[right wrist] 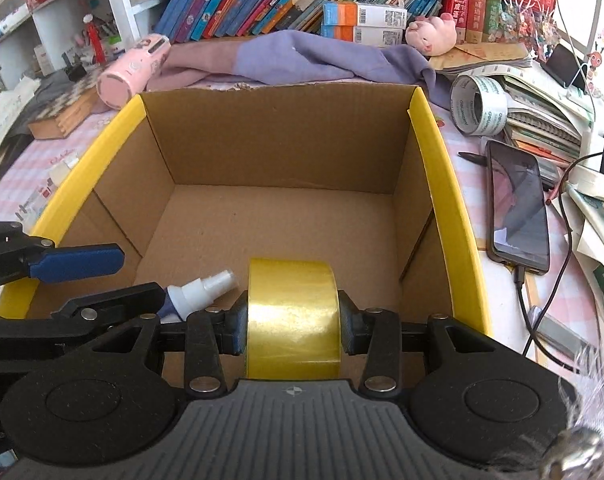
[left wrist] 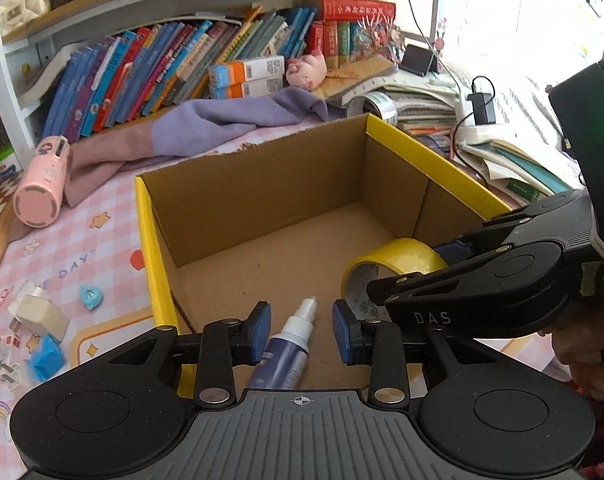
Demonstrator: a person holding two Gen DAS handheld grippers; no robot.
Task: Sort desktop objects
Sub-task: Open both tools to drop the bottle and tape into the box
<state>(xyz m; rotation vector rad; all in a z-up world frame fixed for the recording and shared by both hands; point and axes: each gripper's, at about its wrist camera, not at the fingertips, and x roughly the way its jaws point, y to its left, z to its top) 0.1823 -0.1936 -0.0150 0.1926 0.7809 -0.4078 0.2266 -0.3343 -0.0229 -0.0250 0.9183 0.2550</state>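
An open cardboard box with yellow-taped rims (left wrist: 434,162) (right wrist: 438,152) stands on the desk. A small blue-and-white spray bottle (left wrist: 290,346) (right wrist: 200,292) lies on the box floor near the front wall. My left gripper (left wrist: 301,332) is open above the bottle, its blue pads (left wrist: 262,330) apart on either side of it and not touching it. My right gripper (right wrist: 293,326) is shut on a yellow tape roll (right wrist: 292,320) (left wrist: 394,262) and holds it upright inside the box, to the right of the bottle.
On the pink checked desk left of the box lie a white charger (left wrist: 38,314), blue erasers (left wrist: 46,356) and a pink flask (left wrist: 42,184). A phone (right wrist: 518,212) on a cable and a clear tape roll (right wrist: 478,106) lie to the right. A purple cloth (right wrist: 286,60) and books lie behind.
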